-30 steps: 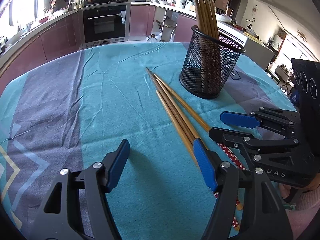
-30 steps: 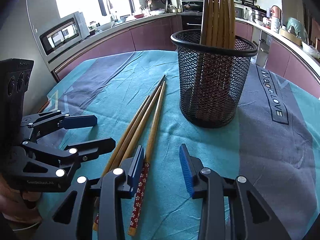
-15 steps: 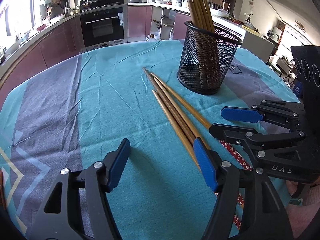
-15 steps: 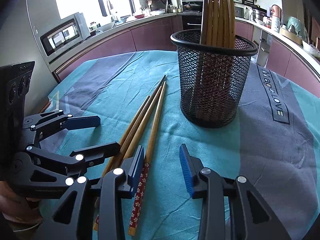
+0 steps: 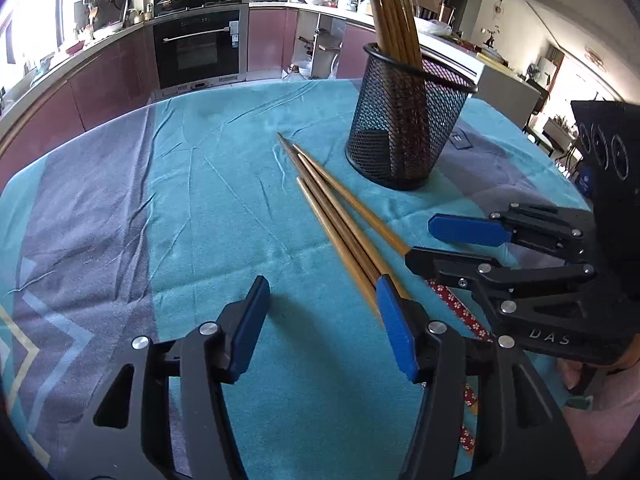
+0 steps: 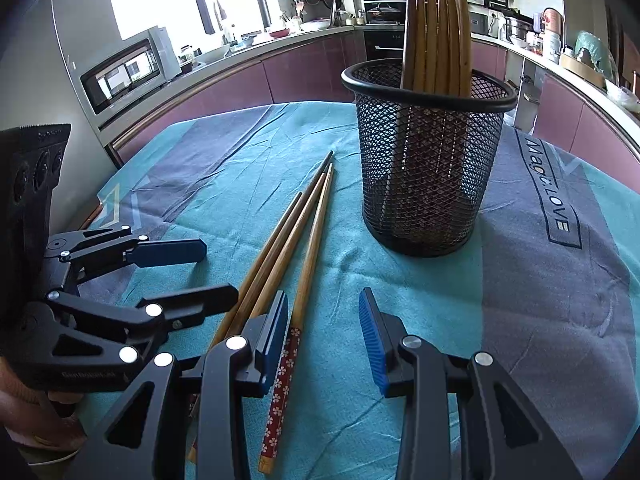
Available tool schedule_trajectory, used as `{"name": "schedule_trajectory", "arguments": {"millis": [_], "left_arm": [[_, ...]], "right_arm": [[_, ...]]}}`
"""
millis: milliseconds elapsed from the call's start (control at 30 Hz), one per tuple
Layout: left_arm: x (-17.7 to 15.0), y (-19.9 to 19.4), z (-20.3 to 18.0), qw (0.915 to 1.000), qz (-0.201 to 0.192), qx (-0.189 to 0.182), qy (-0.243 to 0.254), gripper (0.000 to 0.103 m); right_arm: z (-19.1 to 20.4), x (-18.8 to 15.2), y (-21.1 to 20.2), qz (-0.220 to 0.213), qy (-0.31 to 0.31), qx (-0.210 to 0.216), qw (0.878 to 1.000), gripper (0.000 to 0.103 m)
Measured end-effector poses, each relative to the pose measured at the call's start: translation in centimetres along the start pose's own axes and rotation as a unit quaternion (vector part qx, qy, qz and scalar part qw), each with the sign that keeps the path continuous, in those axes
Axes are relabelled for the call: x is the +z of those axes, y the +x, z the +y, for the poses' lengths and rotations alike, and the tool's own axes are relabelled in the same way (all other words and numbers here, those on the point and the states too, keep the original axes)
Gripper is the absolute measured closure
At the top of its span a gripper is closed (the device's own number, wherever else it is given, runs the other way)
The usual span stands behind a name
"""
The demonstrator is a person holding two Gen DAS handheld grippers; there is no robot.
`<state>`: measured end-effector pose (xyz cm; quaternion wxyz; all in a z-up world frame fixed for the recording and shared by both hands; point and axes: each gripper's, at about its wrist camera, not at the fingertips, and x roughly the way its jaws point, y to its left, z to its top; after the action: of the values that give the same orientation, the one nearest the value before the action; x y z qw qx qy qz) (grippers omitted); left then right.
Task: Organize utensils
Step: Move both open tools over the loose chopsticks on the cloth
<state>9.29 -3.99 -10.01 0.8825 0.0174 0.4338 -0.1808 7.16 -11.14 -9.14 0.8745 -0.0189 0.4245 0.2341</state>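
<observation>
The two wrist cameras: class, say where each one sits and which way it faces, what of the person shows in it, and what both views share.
Left wrist: sits on the left gripper, looking forward and down over the tablecloth; the right gripper shows on the right, a bit of hand under it.
Right wrist: sits on the right gripper, facing the mesh holder; the left gripper and a bit of hand show on the left.
Shared: the loose chopsticks, holder, tablecloth, kitchen counters.
</observation>
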Motion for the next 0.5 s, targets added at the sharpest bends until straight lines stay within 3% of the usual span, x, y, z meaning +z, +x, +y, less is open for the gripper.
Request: {"name": "schedule_trajectory", "arguments": {"millis": [233,367,500], "left_arm": [[-0.02,0.24,-0.78,0.9998,-0.002,0.009,0.016,0.045],[-0.05,0.44,-0.81,0.9993,0.004,0.028,0.026,0.056],[0.02,0.5,-0.86,0.999,0.006,0.032,0.031,0.057]], "right_arm": [[-0.15,-0.03,-0.1,0.0,-0.001,0.0,1.0,0.068],[-0.28,0.01,-0.1,0.001,-0.003,0.001,1.0,0.068],[-0.3,0.06,-0.14,0.001,-0.005,0.002,1.0,0.068]]}}
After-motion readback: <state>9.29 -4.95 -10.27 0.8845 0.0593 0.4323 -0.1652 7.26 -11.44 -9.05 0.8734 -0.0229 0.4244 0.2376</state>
